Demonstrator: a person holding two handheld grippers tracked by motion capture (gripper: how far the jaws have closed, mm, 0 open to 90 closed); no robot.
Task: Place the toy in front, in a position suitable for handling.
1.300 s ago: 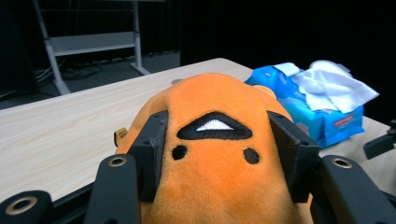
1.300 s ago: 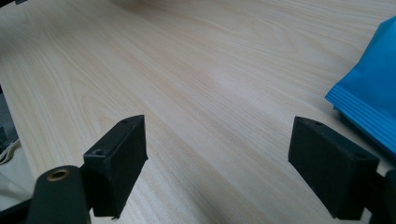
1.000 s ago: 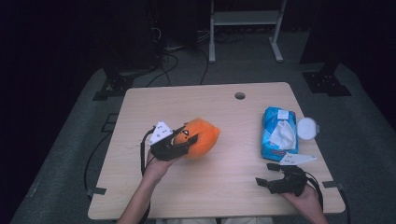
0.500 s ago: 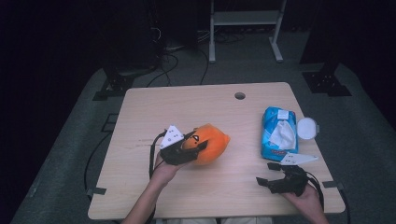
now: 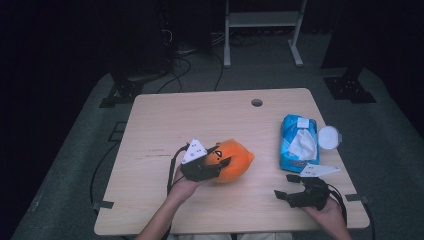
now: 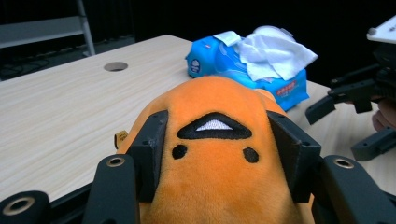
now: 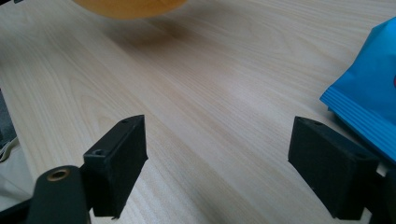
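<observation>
**Soft orange plush gripped across its face by the left tongs**

The round orange plush toy with a stitched black face [image 5: 232, 161] is held just left of the middle of the pale wooden table [image 5: 210, 120], near the front half. It is pinched by the left tongs [image 5: 216, 167], whose black pads are pressed into its two sides, as seen in the left gripper view, where the fabric bulges slightly around each pad. Whether the toy rests on the table or is lifted just clear of it cannot be told.

The toy is judged to be light, soft and squashy: it will give under pressure rather than slip, and no damage is likely from a firm squeeze. A hold across the widest part of the body, as taken now, is judged sound; a grip on an edge would probably let the stuffing slide out from between the pads.

In the high view the long axis of the toy runs roughly left to right across the table, with a slightly pointed end turned toward the blue soft pack of wet wipes with a white tissue pulled out [image 5: 299, 144]. The stitched mouth and two dot eyes [image 6: 214, 140] are turned upward.

The right tongs [image 5: 292, 187] are spread wide over bare table near the front right corner, with nothing between them, well apart from the toy.
</observation>
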